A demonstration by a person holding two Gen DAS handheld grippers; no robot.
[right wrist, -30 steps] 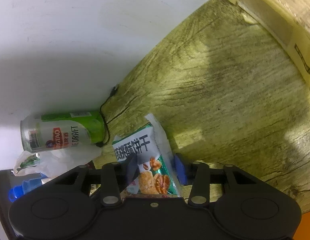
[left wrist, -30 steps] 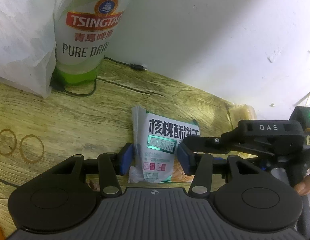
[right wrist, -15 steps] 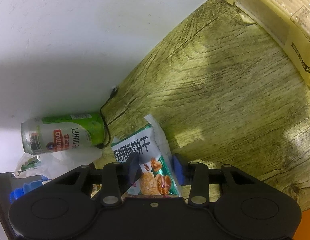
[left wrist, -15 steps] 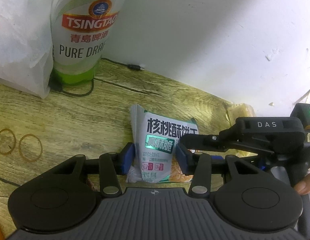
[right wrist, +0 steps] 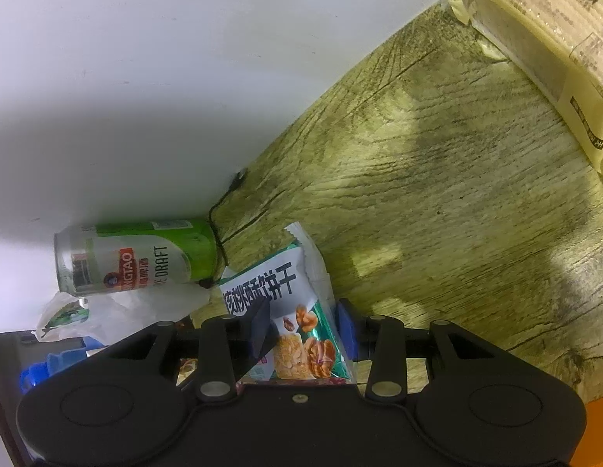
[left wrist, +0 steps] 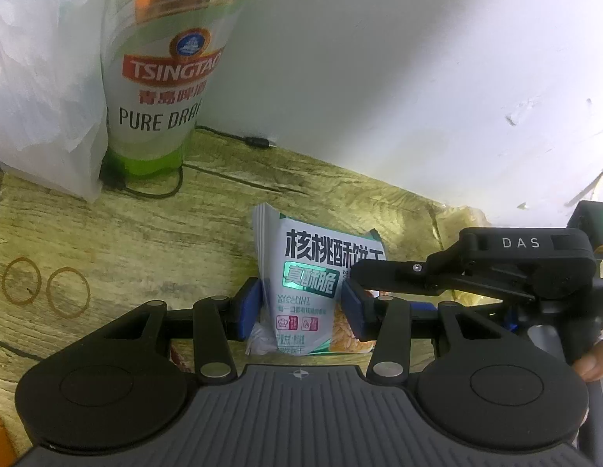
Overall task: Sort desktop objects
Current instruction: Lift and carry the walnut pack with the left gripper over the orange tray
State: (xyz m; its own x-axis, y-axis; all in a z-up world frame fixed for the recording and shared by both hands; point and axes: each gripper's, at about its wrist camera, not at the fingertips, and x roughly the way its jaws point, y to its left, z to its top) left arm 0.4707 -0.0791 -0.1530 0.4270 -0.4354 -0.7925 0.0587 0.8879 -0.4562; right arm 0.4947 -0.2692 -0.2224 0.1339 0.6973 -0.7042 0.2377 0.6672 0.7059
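Wooden desk (left wrist: 145, 233) — both grippers' fingers (left wrist: 250, 307) clamp the biscuit packet (left wrist: 305, 292).

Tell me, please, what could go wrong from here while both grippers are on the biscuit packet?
Both the left gripper and right gripper are clamped on the one walnut biscuit packet; pulling apart could tear it or crush the biscuits. Lifting it toward the wall might also snag the black cable or knock the upright beer can, which looks close behind.

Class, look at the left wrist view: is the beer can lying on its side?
No, the beer can stands upright beside the white plastic bag.
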